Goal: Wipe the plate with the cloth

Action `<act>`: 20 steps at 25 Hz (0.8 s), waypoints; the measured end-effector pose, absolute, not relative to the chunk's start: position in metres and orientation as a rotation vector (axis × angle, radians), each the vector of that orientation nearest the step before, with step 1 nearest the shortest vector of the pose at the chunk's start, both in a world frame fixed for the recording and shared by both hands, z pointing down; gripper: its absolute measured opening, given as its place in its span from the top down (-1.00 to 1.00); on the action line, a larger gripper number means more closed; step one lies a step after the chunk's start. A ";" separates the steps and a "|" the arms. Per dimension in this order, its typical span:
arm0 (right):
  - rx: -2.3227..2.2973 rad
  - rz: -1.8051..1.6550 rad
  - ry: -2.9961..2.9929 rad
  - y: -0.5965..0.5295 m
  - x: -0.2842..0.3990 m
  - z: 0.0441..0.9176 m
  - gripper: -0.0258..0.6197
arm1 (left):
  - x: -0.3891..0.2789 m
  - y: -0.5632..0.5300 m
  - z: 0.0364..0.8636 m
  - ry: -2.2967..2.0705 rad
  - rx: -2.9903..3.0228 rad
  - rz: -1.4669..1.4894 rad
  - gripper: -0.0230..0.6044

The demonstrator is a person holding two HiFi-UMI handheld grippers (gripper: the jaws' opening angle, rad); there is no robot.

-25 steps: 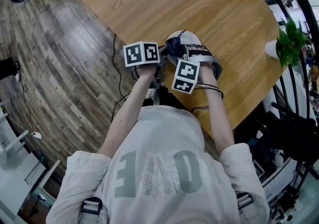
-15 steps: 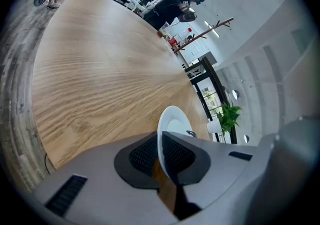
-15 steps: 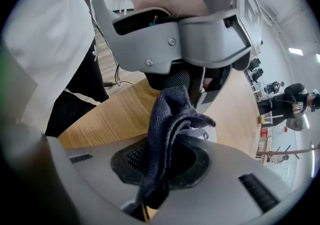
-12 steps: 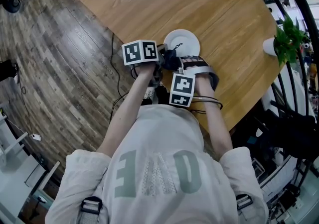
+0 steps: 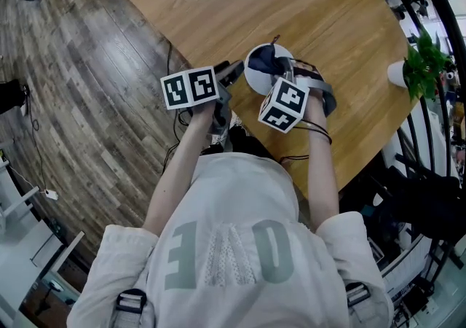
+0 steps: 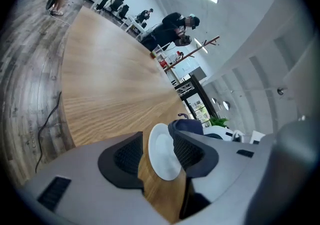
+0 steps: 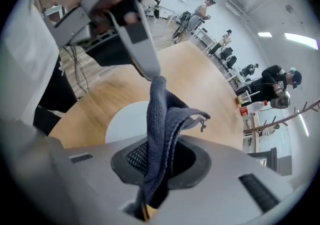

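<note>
Your right claw (image 7: 160, 161) is clenched on the dark cloth (image 7: 162, 114), which hangs bunched over the white plate (image 5: 252, 80). The plate lies flat at the 6 o'clock edge of the tabletop (image 5: 291, 6). Your left claw (image 5: 231, 70) sits at the plate's 9 o'clock, and its jaws have just been opening. The plate shows in the gap between them, but neither pad presses on it, so count that claw as released. The bare part of the plate looks clean (the cloth hides the 1 o'clock side). Whether the cloth touches the plate I cannot tell. I judge the wiping is at or near its end, with little left except carrying the cloth clear.
</note>
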State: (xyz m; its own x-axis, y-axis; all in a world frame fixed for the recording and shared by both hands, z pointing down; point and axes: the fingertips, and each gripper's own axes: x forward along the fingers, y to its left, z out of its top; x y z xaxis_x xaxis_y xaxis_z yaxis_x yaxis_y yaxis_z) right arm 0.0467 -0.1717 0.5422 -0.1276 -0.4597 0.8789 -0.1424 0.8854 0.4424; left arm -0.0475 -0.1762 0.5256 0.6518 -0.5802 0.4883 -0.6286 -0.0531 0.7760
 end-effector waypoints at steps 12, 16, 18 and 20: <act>0.444 -0.387 -1.653 -0.214 0.020 0.571 0.74 | -0.117 -0.163 0.518 -1.239 1.811 0.090 0.86; 0.379 -0.423 -1.655 -0.195 0.011 0.572 0.75 | -0.123 -0.159 0.524 -1.249 1.785 0.079 0.87; 0.337 -0.442 -1.675 -0.179 0.004 0.573 0.75 | -0.124 -0.159 0.523 -1.243 1.787 0.084 0.87; 0.301 -0.462 -1.680 -0.162 -0.001 0.573 0.75 | -0.122 -0.161 0.522 -1.233 1.801 0.096 0.87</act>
